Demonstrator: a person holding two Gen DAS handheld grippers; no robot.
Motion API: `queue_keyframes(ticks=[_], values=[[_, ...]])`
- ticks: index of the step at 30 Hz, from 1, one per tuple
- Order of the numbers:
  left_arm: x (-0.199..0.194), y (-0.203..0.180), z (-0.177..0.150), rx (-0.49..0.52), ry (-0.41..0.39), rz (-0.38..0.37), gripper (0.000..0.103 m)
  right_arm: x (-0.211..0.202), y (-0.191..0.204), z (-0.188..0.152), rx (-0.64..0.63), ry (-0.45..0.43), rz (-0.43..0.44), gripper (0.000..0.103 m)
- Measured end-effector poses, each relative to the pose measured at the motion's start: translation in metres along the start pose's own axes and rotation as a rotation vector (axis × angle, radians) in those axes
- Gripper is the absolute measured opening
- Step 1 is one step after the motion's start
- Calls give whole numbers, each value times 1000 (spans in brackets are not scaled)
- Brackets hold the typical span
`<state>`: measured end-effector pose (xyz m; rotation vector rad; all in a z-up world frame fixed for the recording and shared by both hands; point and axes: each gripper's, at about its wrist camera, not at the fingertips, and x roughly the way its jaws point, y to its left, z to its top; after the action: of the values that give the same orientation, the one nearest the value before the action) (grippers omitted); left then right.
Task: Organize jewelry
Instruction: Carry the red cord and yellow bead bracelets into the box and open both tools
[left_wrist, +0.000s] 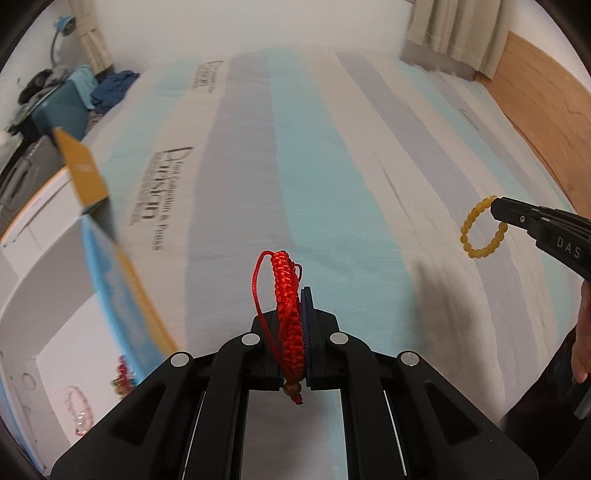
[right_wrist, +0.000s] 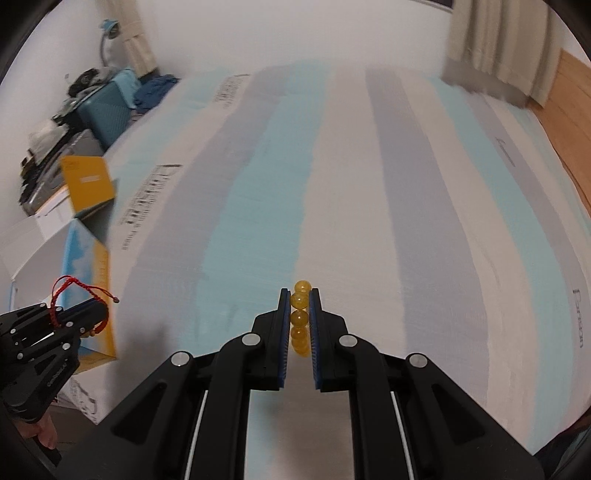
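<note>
Left claw (left_wrist: 295, 314) hangs level above the striped bed sheet (left_wrist: 332, 166), pinching a red braided bracelet (left_wrist: 286, 314) upright, close to the bed's left edge. The right claw (right_wrist: 299, 314) sits over the middle stripes, clamped on a yellow bead bracelet (right_wrist: 301, 317) with plenty of bare sheet ahead and to its right. An open box (left_wrist: 48, 277) with a yellow flap (left_wrist: 83, 173) lies by the left edge, more bracelets inside, blurry.
</note>
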<state>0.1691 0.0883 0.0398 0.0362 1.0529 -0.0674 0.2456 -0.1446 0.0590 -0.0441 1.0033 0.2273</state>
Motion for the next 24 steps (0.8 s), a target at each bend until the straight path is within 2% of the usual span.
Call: queue_keyframes(ticks=[8,15,20,24], values=[[-50,66,-14,-63,-54,52,5,-26,96,9,-110,-48,62,9],[-81,136,-42,-144,-67,97,6,-38,190,8,-218,-61,121,9],[-98,189,-69,-206,-57,137,6,-42,266,2,-308,-62,172,9],[-99,233,-94,-268,-9,176,6,-37,324,-6,-375,-50,210,9]])
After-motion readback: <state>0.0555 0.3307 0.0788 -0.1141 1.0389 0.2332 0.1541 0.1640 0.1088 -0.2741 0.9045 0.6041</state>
